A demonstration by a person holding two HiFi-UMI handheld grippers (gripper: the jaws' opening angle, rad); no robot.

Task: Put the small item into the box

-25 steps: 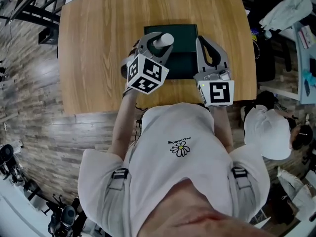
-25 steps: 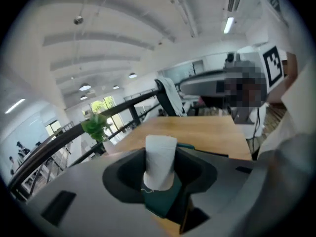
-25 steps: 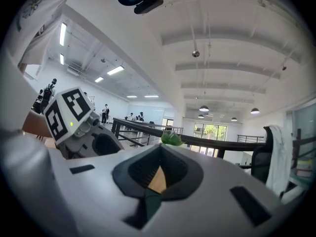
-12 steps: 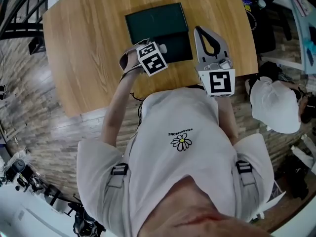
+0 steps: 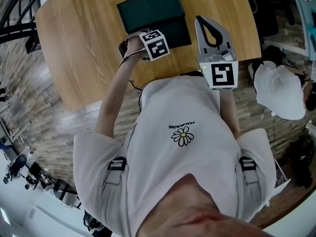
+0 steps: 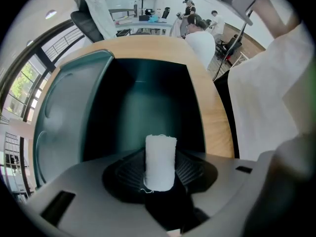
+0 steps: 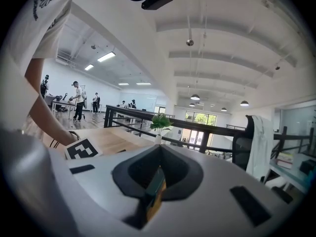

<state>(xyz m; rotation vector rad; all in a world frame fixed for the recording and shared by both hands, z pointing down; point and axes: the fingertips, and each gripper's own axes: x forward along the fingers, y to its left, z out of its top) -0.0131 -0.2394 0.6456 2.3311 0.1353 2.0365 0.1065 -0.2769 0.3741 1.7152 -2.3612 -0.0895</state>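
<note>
A pale wooden worktop stood on a grey-brown plank floor. A black railing ran behind a small potted plant. Round lamps hung from the white ceiling, and daylight came through windows.

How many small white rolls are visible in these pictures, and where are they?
1. The small white cylindrical roll stands gripped in the left claw, above the open dark green rectangular box. More may be hidden from view.

Wooden table, matt box, cloth roll
</note>
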